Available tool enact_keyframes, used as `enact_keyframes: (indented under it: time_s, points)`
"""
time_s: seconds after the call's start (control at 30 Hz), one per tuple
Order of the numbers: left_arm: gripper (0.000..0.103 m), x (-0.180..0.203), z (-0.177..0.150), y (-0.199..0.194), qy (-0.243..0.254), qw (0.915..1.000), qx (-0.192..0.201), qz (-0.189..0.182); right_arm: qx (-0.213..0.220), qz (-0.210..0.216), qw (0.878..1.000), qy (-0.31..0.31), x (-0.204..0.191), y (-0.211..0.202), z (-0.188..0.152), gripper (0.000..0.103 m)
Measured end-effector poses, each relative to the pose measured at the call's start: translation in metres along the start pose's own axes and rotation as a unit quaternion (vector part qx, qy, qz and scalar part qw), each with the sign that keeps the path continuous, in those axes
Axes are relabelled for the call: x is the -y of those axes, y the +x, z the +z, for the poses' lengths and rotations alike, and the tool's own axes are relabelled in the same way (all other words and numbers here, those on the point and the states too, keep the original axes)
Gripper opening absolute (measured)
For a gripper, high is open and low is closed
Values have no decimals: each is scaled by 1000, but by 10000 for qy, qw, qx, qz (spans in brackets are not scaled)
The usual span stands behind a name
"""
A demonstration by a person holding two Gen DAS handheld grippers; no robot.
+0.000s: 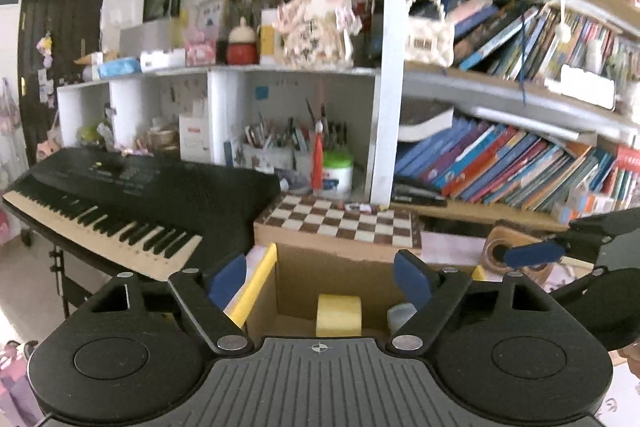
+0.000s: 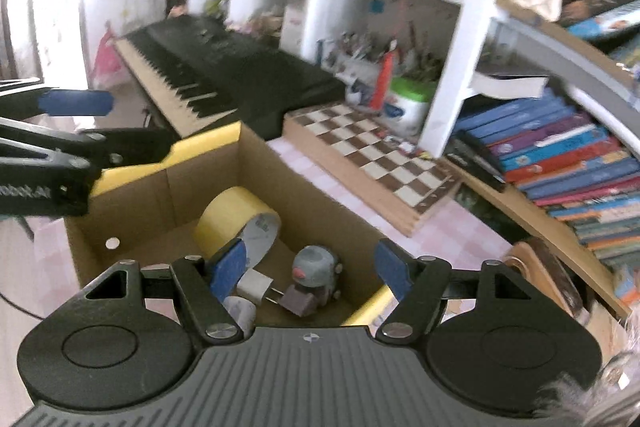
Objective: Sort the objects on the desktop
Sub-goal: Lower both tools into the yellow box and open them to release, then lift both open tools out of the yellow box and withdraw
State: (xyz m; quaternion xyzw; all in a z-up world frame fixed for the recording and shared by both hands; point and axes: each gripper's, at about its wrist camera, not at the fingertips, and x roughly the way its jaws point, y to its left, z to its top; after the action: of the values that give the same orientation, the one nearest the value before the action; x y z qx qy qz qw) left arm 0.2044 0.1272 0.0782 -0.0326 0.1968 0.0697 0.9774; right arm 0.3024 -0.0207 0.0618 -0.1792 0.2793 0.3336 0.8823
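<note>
The left gripper (image 1: 322, 277) stands with its blue pads apart and nothing between them; the right gripper (image 2: 310, 267) is likewise spread and empty. Both hang above the open cardboard box (image 2: 160, 187), which sits on the pink checked desk surface (image 2: 460, 231).

Inside the box lie the things already gathered: a roll of yellow tape (image 2: 236, 223) leaning near the back wall, a small grey toy robot (image 2: 314, 277) in front of it, a white charger plug (image 2: 256, 285) just beside the toy, and a pale round item (image 2: 240, 309) at the near edge, half under the right gripper's body.

The drop appears to be done, so the step in hand is probably clearing away and finding the next loose item. It is best to lift straight out before swinging sideways — the yellow-edged flaps (image 2: 208, 143) stand close to the fingers and could snag — and to keep the two grippers from crossing, since the left one's finger (image 2: 76, 103) already reaches into the right wrist's view.

Beyond the box sit a chessboard (image 1: 340, 221), a black keyboard (image 1: 120, 195) and crowded bookshelves (image 1: 500, 167). A round wooden object (image 1: 516, 255) on the desk is partly hidden and blurred — I cannot tell what it is. The near desk is cut off by the gripper bodies, so what remains to sort cannot be made out.
</note>
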Motion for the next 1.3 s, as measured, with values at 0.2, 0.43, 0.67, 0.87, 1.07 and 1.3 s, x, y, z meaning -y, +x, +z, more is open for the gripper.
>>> enact_keyframes:
  time_s: [0.2, 0.43, 0.67, 0.87, 1.07, 1.3]
  points:
    - [86, -3, -2, -35, -98, 9997, 202, -73, 296, -380, 9984, 286, -3, -39, -10, 70]
    - [87, -10, -15, -70, -139, 9994, 286, -129, 561, -835, 9919, 782, -14, -85, -35, 71]
    - [88, -15, -35, -104, -164, 9995, 258, -99, 679, -1230, 9814, 1310, -33, -123, -70, 72]
    - [88, -16, -55, -126, -106, 9998, 172, -30, 647, -1491, 9726, 1663, -52, -146, -102, 73]
    - [88, -19, -73, -139, -160, 9999, -18, 30, 483, -1631, 9672, 1889, -69, -158, -130, 74]
    - [88, -14, -96, -153, -117, 9996, -225, 107, 325, -1800, 9592, 2158, -86, -170, -160, 74]
